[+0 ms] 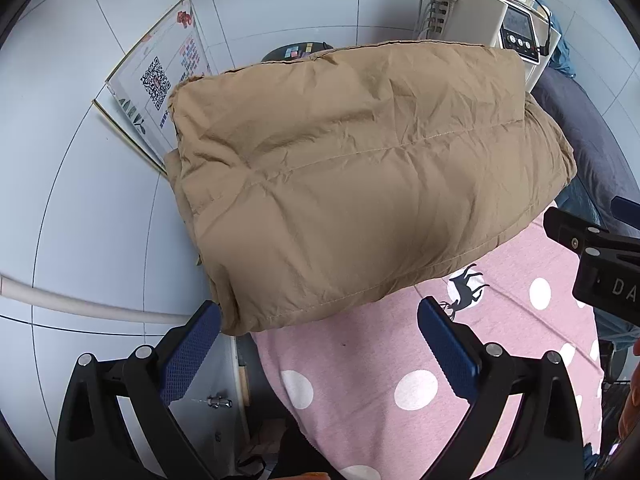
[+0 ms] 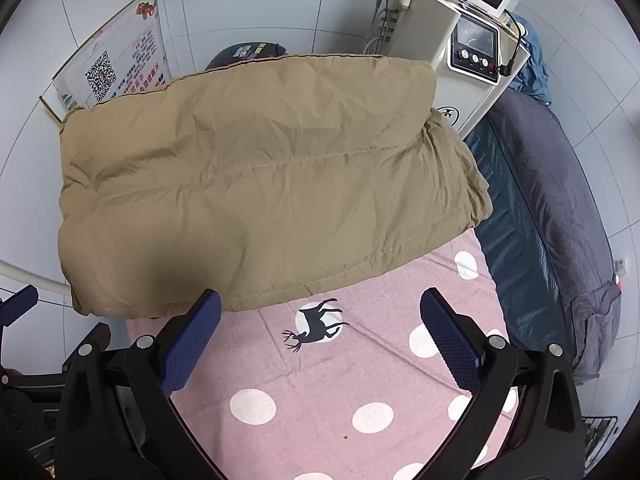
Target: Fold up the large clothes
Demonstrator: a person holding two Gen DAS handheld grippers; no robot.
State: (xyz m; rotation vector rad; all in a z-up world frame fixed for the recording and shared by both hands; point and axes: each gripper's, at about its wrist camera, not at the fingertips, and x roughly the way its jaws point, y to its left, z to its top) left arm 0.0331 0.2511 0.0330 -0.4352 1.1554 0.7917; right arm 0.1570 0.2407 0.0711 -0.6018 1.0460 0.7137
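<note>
White floor tiles surround a bed spread with a pink dotted sheet (image 2: 320, 412), and on the sheet's far end lies a tan padded jacket (image 2: 256, 184), folded into a thick block. Its long axis runs left to right across both views, with a stitched seam along that line. Behind the jacket stand a white machine with a screen (image 2: 476, 48) and a leaning poster with a square code (image 2: 108, 68); a grey-blue quilt (image 2: 560, 184) lies off the jacket's right end.

Both grippers face the jacket's near hem from the sheet side. The left gripper (image 1: 320, 344) has its fingers spread wide and empty, its left finger (image 1: 192, 352) just beside the jacket's near left corner. The right gripper (image 2: 320, 336) is likewise wide open and empty, hovering over the deer print (image 2: 316, 324) near the hem. Judging by this, the left one is nearer, and the fold looks nearly finished.
</note>
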